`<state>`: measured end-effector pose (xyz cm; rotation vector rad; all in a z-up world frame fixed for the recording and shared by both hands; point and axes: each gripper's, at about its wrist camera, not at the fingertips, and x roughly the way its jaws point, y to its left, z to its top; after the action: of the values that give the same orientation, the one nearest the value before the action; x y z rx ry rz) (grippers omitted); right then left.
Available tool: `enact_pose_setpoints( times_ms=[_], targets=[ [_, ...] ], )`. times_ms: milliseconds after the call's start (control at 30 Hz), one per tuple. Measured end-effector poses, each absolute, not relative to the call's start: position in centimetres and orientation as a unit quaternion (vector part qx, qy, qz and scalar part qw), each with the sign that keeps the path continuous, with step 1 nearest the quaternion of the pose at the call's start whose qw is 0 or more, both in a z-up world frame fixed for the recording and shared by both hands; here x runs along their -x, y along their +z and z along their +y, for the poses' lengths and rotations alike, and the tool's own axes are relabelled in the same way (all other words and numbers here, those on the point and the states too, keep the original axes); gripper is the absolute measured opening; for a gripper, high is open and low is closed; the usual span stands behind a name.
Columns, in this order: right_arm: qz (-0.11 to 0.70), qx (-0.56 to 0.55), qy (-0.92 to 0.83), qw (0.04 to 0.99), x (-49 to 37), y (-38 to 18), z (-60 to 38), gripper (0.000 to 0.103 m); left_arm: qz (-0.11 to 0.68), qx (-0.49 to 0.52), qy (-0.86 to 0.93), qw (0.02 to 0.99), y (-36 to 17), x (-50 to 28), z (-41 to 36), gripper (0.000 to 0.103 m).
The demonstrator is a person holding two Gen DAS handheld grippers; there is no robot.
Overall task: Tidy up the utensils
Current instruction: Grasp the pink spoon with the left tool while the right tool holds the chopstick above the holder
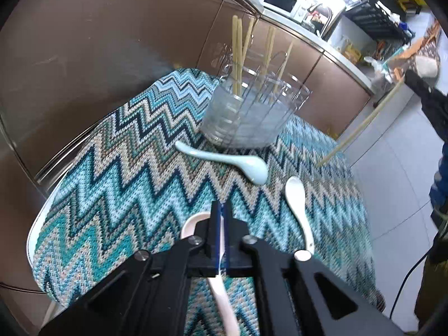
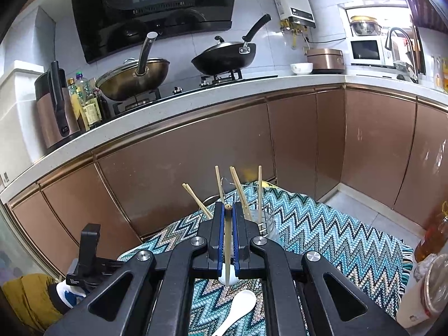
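My left gripper (image 1: 222, 210) is shut on a pale pink spoon (image 1: 190, 224), held just above the zigzag cloth (image 1: 112, 182). A light blue spoon (image 1: 224, 161) and a white spoon (image 1: 298, 204) lie on the cloth ahead. A clear holder in a wire rack (image 1: 249, 114) stands further back with several chopsticks (image 1: 238, 56) in it. My right gripper (image 2: 228, 208) is shut on one chopstick (image 2: 228, 246), above and short of the holder (image 2: 266, 221); that chopstick also shows in the left wrist view (image 1: 361, 124). The white spoon (image 2: 238, 310) lies below the right gripper.
Brown cabinet fronts (image 2: 196, 162) run behind the cloth-covered table. The counter (image 2: 252, 84) above holds woks, a kettle, bottles and a microwave. A bottle and jar (image 2: 431, 266) stand at the right. Tiled floor (image 1: 392, 168) lies to the right of the table.
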<state>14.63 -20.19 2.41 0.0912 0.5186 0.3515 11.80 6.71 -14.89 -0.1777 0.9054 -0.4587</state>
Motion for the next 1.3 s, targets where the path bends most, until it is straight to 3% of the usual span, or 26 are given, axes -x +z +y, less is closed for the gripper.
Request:
enact_pose_setpoints(
  times_ms=[100, 133, 167, 600, 767, 833, 1300],
  targets=[
    [0.260, -0.049, 0.171, 0.949, -14.8, 2.0, -20.5, 0.005, 0.440, 0.079, -0.213, 0.869, -15.8, -11.6, 7.1, 0.017],
    [0.262, -0.051, 0.171, 0.949, -14.9, 1.9, -20.6, 0.005, 0.444, 0.081, -0.213, 0.867, -16.2, -11.6, 7.3, 0.028],
    [0.263, -0.052, 0.170, 0.948, -14.9, 1.8, -20.6, 0.005, 0.447, 0.084, -0.212, 0.865, -16.5, -11.7, 7.6, 0.033],
    [0.276, -0.041, 0.165, 0.946, -15.1, 1.1, -20.1, 0.005, 0.495, 0.089, -0.255, 0.825, -20.3, -14.7, 8.2, 0.032],
    [0.280, -0.038, 0.160, 0.946, -15.4, 0.9, -20.2, 0.005, 0.499, 0.089, -0.259, 0.822, -21.0, -15.0, 7.7, 0.010],
    [0.281, -0.039, 0.160, 0.945, -15.5, 0.8, -20.2, 0.005, 0.496, 0.090, -0.255, 0.825, -20.9, -14.9, 7.4, 0.007],
    [0.272, -0.044, 0.166, 0.947, -14.2, 1.2, -20.3, 0.005, 0.445, 0.101, -0.209, 0.865, -15.7, -13.3, 9.3, 0.006]
  ],
)
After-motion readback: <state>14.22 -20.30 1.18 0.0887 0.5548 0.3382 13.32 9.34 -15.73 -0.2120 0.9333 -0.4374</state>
